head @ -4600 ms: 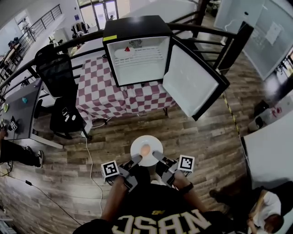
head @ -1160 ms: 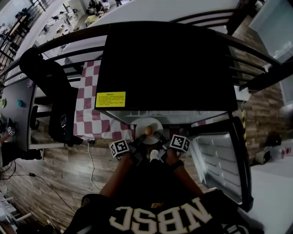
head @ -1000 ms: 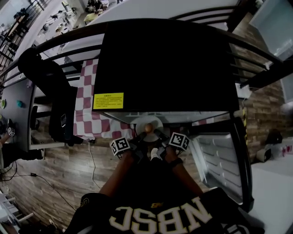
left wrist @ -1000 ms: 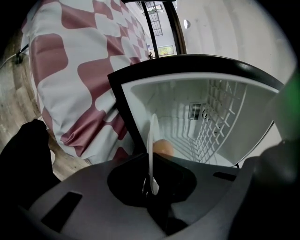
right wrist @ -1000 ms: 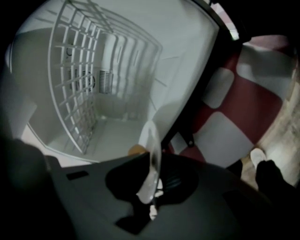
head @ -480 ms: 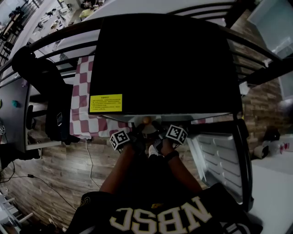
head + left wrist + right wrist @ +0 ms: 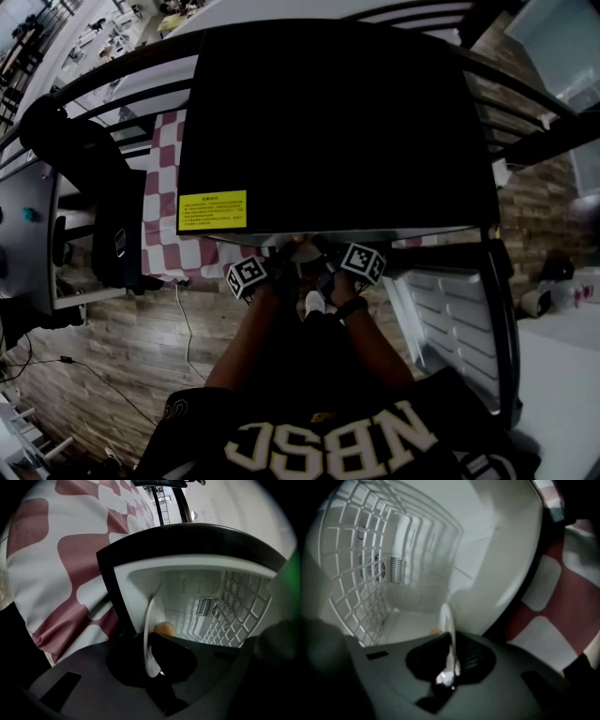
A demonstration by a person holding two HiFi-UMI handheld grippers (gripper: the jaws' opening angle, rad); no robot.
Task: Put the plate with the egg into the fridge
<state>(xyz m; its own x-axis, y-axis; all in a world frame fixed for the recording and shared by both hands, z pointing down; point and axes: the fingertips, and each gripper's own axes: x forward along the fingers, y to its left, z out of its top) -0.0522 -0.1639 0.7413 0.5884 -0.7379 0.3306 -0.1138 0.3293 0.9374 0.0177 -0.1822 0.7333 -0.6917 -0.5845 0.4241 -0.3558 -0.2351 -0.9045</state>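
Both grippers carry a white plate [image 7: 149, 639] seen edge-on, with a brown egg [image 7: 164, 629] lying on it. My left gripper [image 7: 151, 660] is shut on the plate's near-left rim. My right gripper [image 7: 451, 660] is shut on the opposite rim of the plate [image 7: 448, 620], and only a sliver of the egg [image 7: 435, 632] shows there. The plate sits inside the mouth of the open black fridge [image 7: 328, 122], above its white floor. In the head view the fridge top hides nearly all of the plate; the left gripper [image 7: 279, 260] and right gripper [image 7: 325, 256] reach under its front edge.
A white wire shelf [image 7: 234, 606] spans the fridge interior above the plate. The fridge door [image 7: 450, 319] hangs open to the right. The fridge stands on a red-and-white checkered cloth [image 7: 178, 253]. A black office chair [image 7: 84, 178] is at the left, on a wooden floor [image 7: 122, 347].
Both grippers have pushed the plate forward into the fridge. In the head view it went from fully visible in front of the fridge to almost hidden under the fridge top.
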